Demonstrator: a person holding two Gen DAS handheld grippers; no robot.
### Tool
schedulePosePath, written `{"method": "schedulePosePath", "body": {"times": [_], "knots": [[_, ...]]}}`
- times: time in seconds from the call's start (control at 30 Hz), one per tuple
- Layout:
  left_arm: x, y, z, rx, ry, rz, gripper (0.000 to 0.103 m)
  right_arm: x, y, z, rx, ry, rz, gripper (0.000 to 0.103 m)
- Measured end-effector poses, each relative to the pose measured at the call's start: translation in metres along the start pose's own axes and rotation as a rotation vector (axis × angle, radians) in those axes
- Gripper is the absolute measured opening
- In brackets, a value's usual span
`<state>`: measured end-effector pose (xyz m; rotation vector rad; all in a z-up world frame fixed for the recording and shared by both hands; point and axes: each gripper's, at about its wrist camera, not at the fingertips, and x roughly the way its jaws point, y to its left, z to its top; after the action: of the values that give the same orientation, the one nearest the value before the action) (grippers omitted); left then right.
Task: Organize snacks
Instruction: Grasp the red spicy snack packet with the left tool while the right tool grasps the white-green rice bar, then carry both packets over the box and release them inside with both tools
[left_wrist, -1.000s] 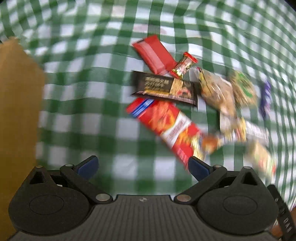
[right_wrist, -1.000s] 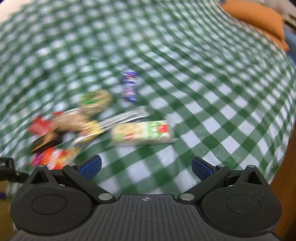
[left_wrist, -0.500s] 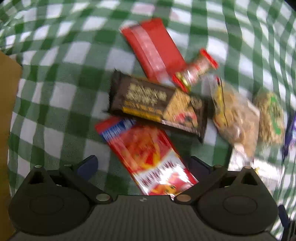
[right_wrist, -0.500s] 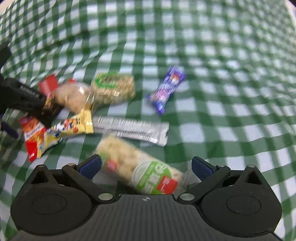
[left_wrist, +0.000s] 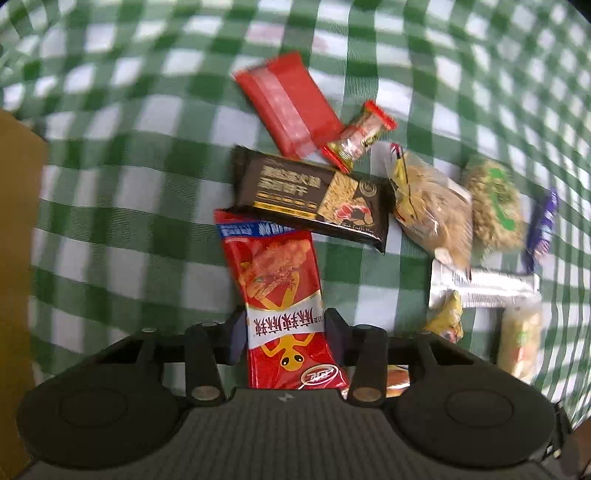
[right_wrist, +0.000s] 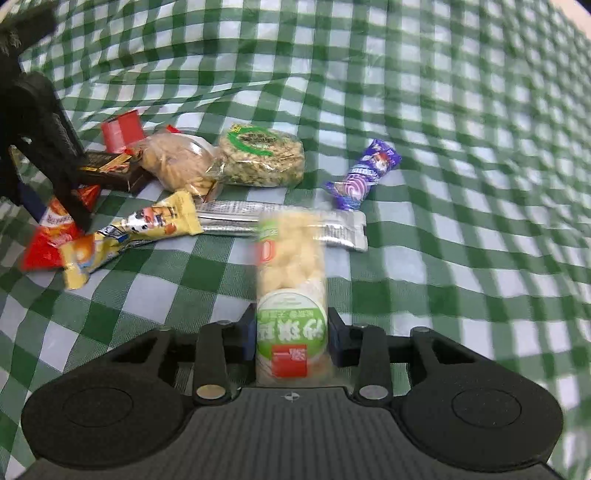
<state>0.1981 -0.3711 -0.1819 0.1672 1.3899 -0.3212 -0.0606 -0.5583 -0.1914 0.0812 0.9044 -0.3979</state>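
A pile of snacks lies on the green checked cloth (left_wrist: 122, 206). My left gripper (left_wrist: 284, 338) is shut on the near end of a long red snack packet (left_wrist: 280, 291), whose far end lies under a black biscuit packet (left_wrist: 314, 197). My right gripper (right_wrist: 291, 339) is shut on a clear tube of pale rice puffs with a green label (right_wrist: 291, 273). The left gripper also shows at the left of the right wrist view (right_wrist: 40, 140), on the red packet (right_wrist: 51, 229).
Around the pile lie a plain red packet (left_wrist: 288, 103), a small red candy (left_wrist: 358, 136), a clear bag of crackers (right_wrist: 177, 162), a green-labelled cake (right_wrist: 262, 155), a purple candy (right_wrist: 364, 173), a silver bar (right_wrist: 236, 218) and a yellow packet (right_wrist: 136, 229). A brown box (left_wrist: 14, 258) stands at left.
Both grippers moved down to the pile and closed: the left on the red snack packet, the right on the rice puff tube. Both were open a second ago.
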Motion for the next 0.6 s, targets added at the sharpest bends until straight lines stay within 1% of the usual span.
{"method": "schedulePosePath", "body": {"times": [0.07,0.1,0.17,0.23,0.3,0.37,0.4,0.5,0.6], "knots": [[-0.023,0.007,-0.017,0.057,-0.063,-0.028,0.044,-0.018,0.002,-0.003,0.035,-0.053,-0.008,0.038],[-0.036,0.011,-0.027,0.081,-0.091,-0.040,0.044,-0.027,0.003,-0.004,0.055,-0.083,-0.027,0.038],[-0.069,0.028,-0.052,0.129,-0.158,-0.073,0.044,-0.052,0.000,-0.005,0.124,-0.135,-0.049,0.038],[-0.100,0.045,-0.082,0.174,-0.223,-0.095,0.044,-0.079,0.006,-0.004,0.193,-0.179,-0.033,0.038],[-0.128,0.067,-0.108,0.181,-0.265,-0.120,0.043,-0.111,0.020,-0.003,0.227,-0.223,0.000,0.038],[-0.160,0.093,-0.134,0.162,-0.313,-0.144,0.043,-0.143,0.045,0.000,0.238,-0.269,0.043,0.038],[-0.181,0.114,-0.144,0.151,-0.342,-0.150,0.042,-0.159,0.059,-0.001,0.248,-0.287,0.069,0.038],[-0.230,0.156,-0.185,0.118,-0.455,-0.137,0.042,-0.200,0.109,-0.005,0.257,-0.307,0.181,0.038],[-0.265,0.198,-0.216,0.086,-0.525,-0.127,0.042,-0.236,0.171,-0.006,0.213,-0.317,0.266,0.038]]}}
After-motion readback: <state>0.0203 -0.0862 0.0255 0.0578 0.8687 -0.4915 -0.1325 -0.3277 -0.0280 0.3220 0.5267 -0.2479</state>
